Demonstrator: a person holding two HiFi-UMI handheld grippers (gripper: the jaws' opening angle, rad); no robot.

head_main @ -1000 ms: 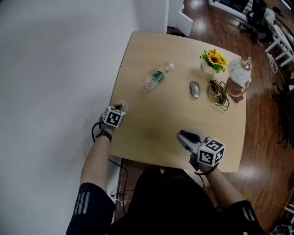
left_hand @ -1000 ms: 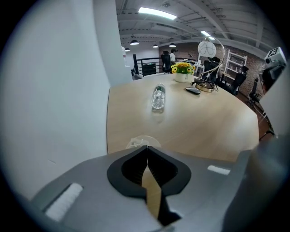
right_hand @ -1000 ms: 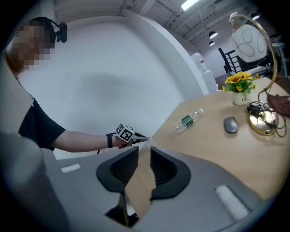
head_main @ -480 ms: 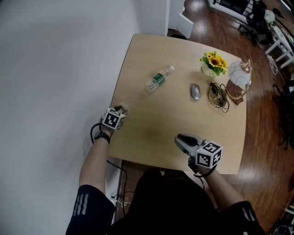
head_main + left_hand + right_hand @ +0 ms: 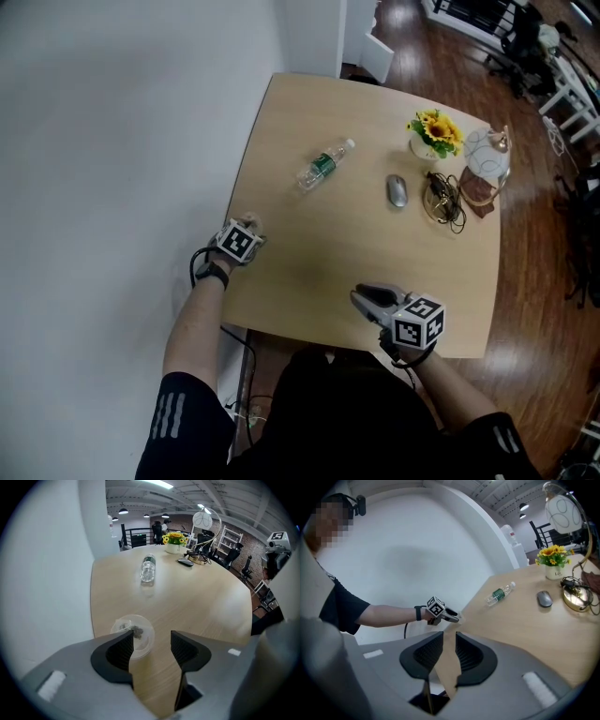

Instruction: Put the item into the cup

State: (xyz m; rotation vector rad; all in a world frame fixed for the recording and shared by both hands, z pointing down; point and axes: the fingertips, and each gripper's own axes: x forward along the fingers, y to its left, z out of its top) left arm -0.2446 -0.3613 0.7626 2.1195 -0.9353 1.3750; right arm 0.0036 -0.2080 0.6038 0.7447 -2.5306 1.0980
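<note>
L gripper (image 5: 152,641) jaws opening, empty, over clear cup (image 5: 143,640) at table (image 5: 197,597) edge w/ small dark item (image 5: 138,631) inside, R gripper (image 5: 449,641) slightly apart, empty; risk: retreating jaw clips rim, tipping cup off.

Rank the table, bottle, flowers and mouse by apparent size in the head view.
1. table
2. bottle and flowers: too alike to rank; bottle longer, flowers wider
3. mouse
</note>
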